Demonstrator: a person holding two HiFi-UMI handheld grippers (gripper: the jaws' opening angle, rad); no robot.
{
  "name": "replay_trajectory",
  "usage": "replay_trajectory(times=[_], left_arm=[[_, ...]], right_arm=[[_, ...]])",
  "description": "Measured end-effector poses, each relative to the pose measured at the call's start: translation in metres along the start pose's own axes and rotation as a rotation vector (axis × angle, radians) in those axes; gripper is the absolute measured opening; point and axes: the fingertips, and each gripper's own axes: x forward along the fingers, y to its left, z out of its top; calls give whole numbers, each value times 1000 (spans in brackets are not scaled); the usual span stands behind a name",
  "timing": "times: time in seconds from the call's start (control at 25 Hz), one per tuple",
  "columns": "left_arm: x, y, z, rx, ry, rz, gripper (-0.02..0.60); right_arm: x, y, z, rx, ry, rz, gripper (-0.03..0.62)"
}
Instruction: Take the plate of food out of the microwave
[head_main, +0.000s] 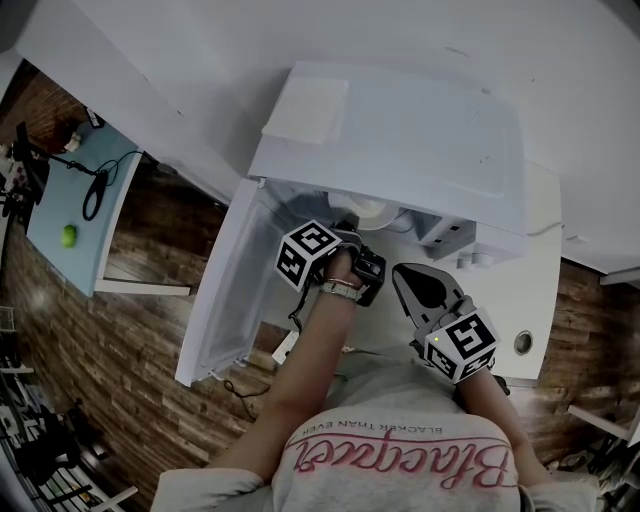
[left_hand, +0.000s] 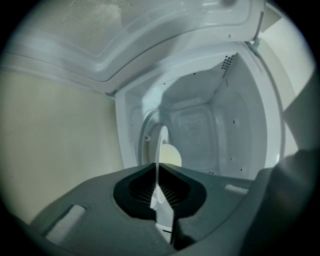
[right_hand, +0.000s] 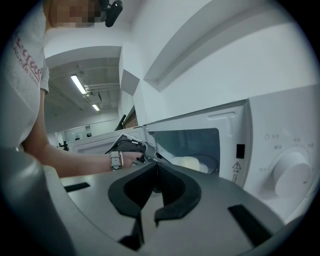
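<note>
The white microwave (head_main: 400, 140) stands with its door (head_main: 225, 290) swung out to the left. My left gripper (head_main: 365, 270) reaches into the cavity and is shut on the rim of the white plate (head_main: 362, 210). In the left gripper view the plate (left_hand: 163, 142) runs edge-on between the closed jaws of the left gripper (left_hand: 158, 165), with pale food (left_hand: 171, 156) on it. My right gripper (head_main: 420, 285) hangs outside, in front of the control panel. In its own view the right gripper (right_hand: 156, 163) is shut with nothing in it, and the food (right_hand: 187, 162) shows inside the cavity.
The microwave's round dial (right_hand: 290, 172) is at the right of the opening. The white counter (head_main: 540, 290) carries the oven. Far left, a light-blue table (head_main: 60, 200) holds a green ball (head_main: 69, 235) and a black cable. Brick-patterned floor lies below.
</note>
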Motion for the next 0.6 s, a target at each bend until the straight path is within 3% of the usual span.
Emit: replay_trajectory(times=[0.6], left_arm=[[-14, -2, -4, -32, 12, -122, 14]], right_arm=[[1, 15, -2, -22, 13, 4, 12]])
